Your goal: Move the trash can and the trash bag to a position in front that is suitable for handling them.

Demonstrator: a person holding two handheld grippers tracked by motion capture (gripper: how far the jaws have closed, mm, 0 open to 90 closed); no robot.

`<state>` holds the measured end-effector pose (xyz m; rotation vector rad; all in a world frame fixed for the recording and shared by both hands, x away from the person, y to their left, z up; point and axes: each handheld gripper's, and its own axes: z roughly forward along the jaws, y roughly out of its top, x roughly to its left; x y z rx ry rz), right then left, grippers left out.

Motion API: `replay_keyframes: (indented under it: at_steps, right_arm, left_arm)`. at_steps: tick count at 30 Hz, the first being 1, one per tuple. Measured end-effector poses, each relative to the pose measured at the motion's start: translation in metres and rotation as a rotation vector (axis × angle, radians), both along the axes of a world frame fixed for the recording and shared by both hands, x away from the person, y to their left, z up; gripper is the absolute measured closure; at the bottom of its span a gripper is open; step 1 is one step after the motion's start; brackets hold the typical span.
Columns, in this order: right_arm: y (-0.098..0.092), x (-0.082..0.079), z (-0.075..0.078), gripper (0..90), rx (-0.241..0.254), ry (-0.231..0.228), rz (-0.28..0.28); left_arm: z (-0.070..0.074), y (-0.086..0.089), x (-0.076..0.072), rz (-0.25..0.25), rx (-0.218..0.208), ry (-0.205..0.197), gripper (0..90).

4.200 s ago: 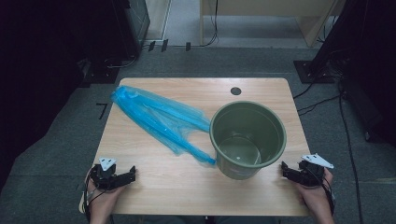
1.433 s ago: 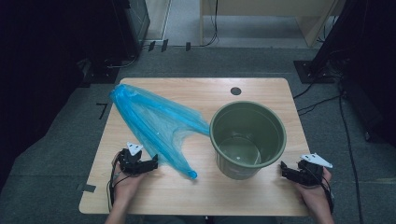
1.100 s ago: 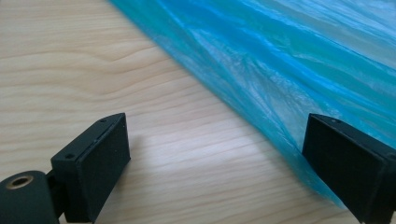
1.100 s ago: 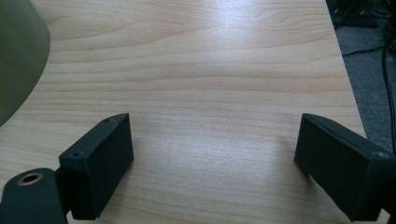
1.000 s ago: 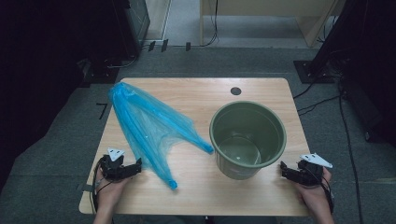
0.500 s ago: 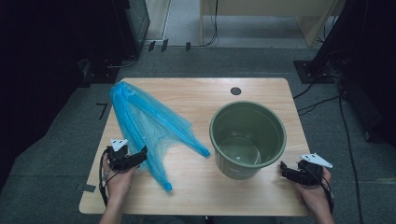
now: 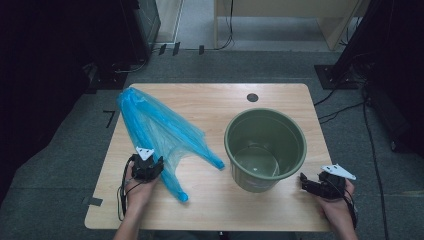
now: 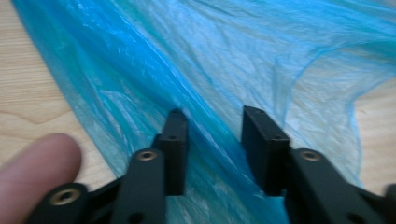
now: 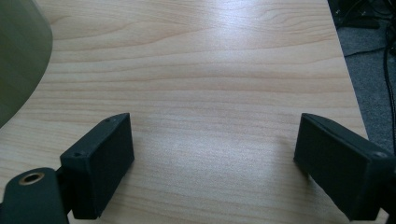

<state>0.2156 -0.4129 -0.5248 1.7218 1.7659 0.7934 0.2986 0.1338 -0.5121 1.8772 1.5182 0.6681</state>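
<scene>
Left hand-held gripper (image 8: 212,122) just closing, jaws half-shut astride thin blue plastic bag (image 8: 196,70), not yet pinching — film likely slipping free, toward twelve o'clock.

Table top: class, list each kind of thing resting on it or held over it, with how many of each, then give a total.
Blue plastic bag: 1
Green bucket: 1
Hand-held tongs: 2, the left tongs and the right tongs
Total: 4
</scene>
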Motion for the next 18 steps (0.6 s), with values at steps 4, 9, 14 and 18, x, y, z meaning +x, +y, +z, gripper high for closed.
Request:
replay_keyframes:
  at_steps: [4, 9, 14, 18]
  right_arm:
    - [0.001, 0.000, 0.000, 13.7, 0.000, -0.001, 0.000]
    - [0.001, 0.000, 0.000, 13.7, 0.003, -0.001, 0.001]
    - [0.000, 0.001, 0.000, 13.7, 0.001, -0.001, 0.006]
    - [0.000, 0.001, 0.000, 13.7, 0.001, -0.001, 0.006]
  left_arm:
    - [0.000, 0.006, -0.008, -0.079, -0.004, -0.003, 76.1]
    - [0.001, 0.026, -0.017, -0.070, -0.007, 0.011, 87.2]
    - [0.002, 0.032, -0.018, -0.056, -0.008, 0.018, 76.6]
    - [0.007, 0.028, -0.017, -0.006, -0.061, -0.027, 55.1]
